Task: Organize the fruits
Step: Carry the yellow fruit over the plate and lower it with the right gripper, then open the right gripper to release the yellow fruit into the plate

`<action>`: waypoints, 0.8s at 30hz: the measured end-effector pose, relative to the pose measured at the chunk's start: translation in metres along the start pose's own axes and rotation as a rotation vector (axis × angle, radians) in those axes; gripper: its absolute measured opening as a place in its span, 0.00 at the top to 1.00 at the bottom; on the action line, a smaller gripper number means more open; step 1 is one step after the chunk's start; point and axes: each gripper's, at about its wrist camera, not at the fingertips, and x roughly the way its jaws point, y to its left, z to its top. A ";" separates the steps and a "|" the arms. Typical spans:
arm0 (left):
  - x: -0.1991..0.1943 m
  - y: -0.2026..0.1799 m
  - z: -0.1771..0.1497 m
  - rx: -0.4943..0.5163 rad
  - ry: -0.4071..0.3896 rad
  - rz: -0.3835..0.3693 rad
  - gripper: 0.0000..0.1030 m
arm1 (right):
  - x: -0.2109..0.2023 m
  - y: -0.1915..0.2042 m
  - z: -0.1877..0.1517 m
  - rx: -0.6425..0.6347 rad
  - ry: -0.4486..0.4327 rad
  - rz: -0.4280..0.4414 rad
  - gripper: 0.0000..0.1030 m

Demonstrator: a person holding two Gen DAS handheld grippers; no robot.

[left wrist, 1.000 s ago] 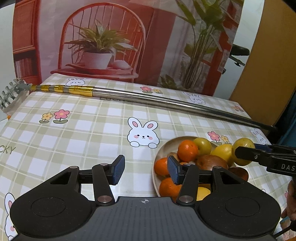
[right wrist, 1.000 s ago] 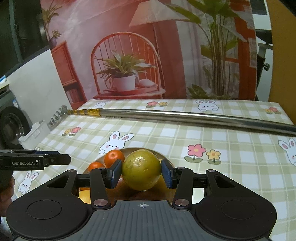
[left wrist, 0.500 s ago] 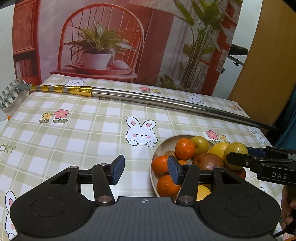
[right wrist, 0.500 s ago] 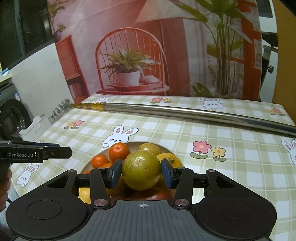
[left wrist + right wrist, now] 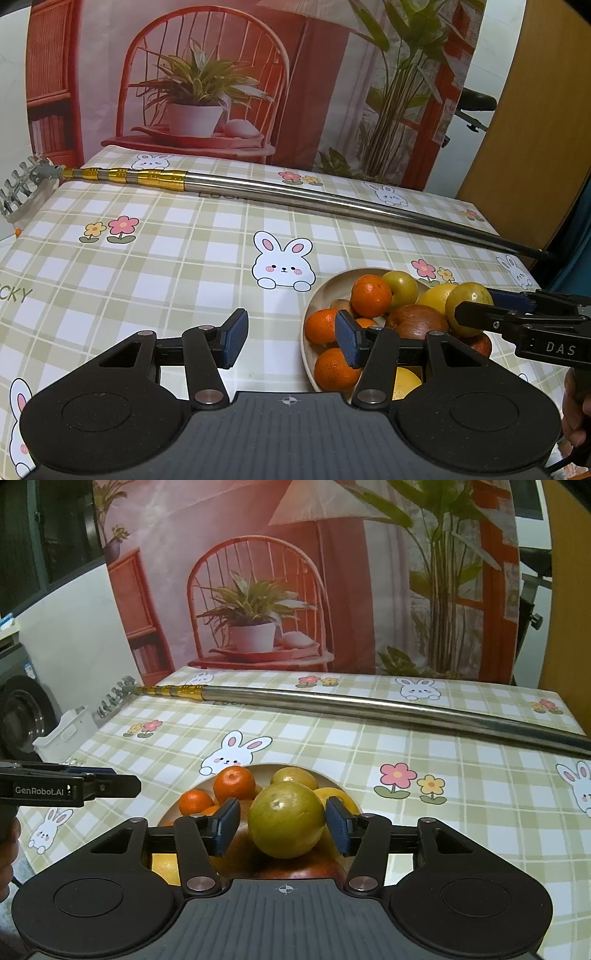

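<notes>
Yellow-green and faintly striped, the round fruit (image 5: 286,819) sits between the blue pads of the right hand-held gripper (image 5: 282,825), directly above the round beige fruit plate (image 5: 177,808). The right pad touches its skin; on the left a thin gap seems to show, though the fisheye view makes this hard to judge, so I take the jaws as just spread around it, no longer pinching it hard. Seen from the left wrist, the same fruit (image 5: 467,308) rests at the plate's right side, on top of a dark red-brown apple (image 5: 415,319) and against a yellow lemon-like fruit (image 5: 439,293).

What the coming move turns on is that the fruit lies straight ahead of the right hand-held gripper, centred on its finger axis, with the pile under it. Being round, it has no long axis to align with. Drawing back along that same line should free it, provided the jaws are wide enough; it may roll off the rounded apple.

Around the plate's left half lie the orange mandarins (image 5: 370,295), and the left hand-held gripper (image 5: 291,341) hovers just at the plate's left rim, jaws spread wide and empty, its right pad over the mandarins. It is the nearer one for that side. Behind the plate, a long steel telescopic pole with gold bands (image 5: 295,195) lies across the checked rabbit-print surface (image 5: 166,258), well apart.
</notes>
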 end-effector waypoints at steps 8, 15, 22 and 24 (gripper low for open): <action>-0.001 -0.001 0.000 0.000 -0.002 0.001 0.46 | -0.005 0.004 0.002 -0.016 -0.014 -0.006 0.43; -0.003 -0.002 0.000 0.003 -0.007 -0.001 0.46 | -0.009 0.003 0.003 -0.011 -0.026 -0.023 0.35; -0.011 -0.006 0.002 0.015 -0.026 -0.003 0.43 | -0.017 0.005 0.004 -0.015 -0.047 -0.046 0.20; -0.016 -0.007 0.004 0.020 -0.041 -0.008 0.38 | -0.021 0.005 0.005 -0.016 -0.060 -0.055 0.14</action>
